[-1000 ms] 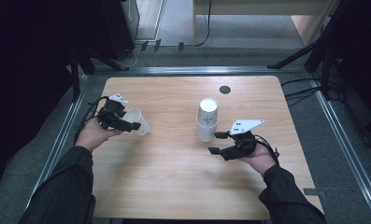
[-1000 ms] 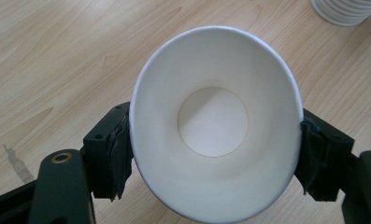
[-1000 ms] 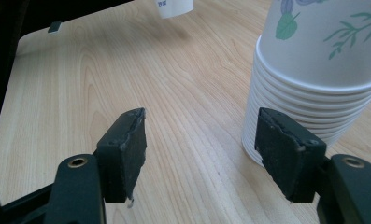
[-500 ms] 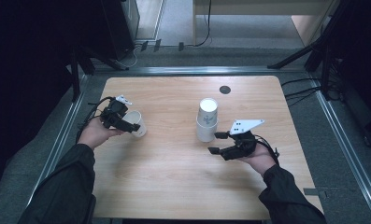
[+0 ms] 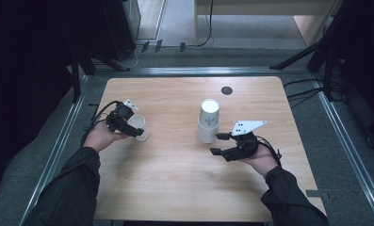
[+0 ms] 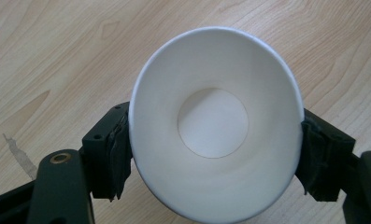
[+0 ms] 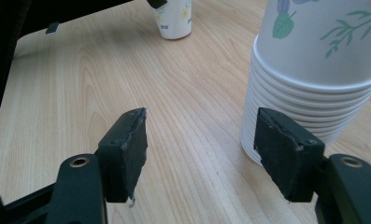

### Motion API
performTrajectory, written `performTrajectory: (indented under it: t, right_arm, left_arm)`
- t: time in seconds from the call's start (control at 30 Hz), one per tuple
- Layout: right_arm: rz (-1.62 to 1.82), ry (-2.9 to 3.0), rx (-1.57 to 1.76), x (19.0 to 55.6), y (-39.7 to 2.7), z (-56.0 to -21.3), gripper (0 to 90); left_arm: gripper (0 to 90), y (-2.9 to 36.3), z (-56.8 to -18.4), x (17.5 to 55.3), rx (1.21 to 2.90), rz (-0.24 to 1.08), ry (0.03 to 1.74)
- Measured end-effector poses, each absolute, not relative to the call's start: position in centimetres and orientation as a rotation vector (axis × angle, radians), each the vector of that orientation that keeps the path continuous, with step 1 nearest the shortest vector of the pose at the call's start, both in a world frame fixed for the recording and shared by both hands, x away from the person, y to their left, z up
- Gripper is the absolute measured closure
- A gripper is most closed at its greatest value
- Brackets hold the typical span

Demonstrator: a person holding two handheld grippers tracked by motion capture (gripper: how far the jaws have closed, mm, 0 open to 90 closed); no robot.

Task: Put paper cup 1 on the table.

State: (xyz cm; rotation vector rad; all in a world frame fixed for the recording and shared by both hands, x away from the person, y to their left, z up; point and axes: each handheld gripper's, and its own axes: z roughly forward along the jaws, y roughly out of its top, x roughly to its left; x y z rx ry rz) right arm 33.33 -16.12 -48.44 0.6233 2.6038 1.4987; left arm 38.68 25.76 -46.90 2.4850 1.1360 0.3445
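White paper cup (image 6: 216,126) sits pinched in the left claw (image 5: 128,126), left of the cup stack (image 5: 208,120); right claw (image 5: 221,143) spread beside it, likely to grip next.

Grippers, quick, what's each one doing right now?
Left gripper: shut on a single paper cup.
Right gripper: open, empty, beside the cup stack.

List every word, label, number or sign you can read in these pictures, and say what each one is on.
None can be read.
Stack of paper cups: printed leaves and flowers, no lettering.
Single paper cup in the left gripper: plain white inside.
Grey plate on the right gripper: dark dots, no characters.
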Motion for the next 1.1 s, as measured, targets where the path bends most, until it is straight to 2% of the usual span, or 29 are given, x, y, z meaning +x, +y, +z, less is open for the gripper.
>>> performTrajectory:
  t: [0.87,1.1]
  right_arm:
    - [1.510,2.607,0.628,33.33,-16.11,-48.38,35.0]
    - [1.513,2.605,0.619,33.34,-16.12,-48.36,35.0]
  left_arm:
    - [18.8,25.88,-46.95,38.90,2.476,0.281,1.145]
    - [14.6,25.86,-46.92,38.95,2.467,0.264,1.152]
